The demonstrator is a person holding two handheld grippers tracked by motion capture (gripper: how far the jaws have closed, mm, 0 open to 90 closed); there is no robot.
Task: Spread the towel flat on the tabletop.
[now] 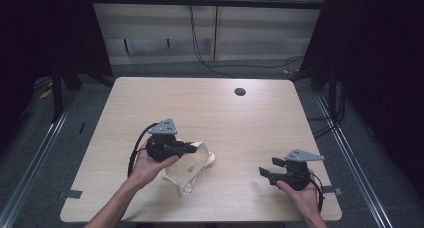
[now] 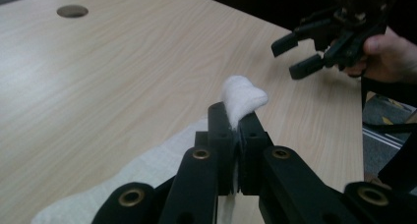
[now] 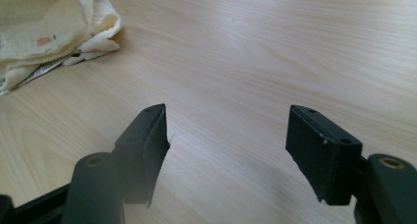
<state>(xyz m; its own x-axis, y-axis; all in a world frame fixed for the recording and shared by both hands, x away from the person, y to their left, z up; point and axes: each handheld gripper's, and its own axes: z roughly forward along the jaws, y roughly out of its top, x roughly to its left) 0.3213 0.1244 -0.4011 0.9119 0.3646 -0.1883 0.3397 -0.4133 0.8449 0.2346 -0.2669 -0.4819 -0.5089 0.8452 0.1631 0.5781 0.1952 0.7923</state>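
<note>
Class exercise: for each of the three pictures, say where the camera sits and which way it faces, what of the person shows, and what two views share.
High view: above the person's side, looking forward and down on the table; both forearms show.
Left gripper view: rides the left gripper, looking along shut jaws pinching the cloth; the other hand shows.
Right gripper view: rides the right gripper, looking across the tabletop.
Shared: both gripper views show the cloth.

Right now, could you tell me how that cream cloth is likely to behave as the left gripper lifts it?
Probably floppy: the cloth lies crumpled, and a tuft bulges from the shut left gripper. Likely light, so it should drape and trail across the table.
</note>
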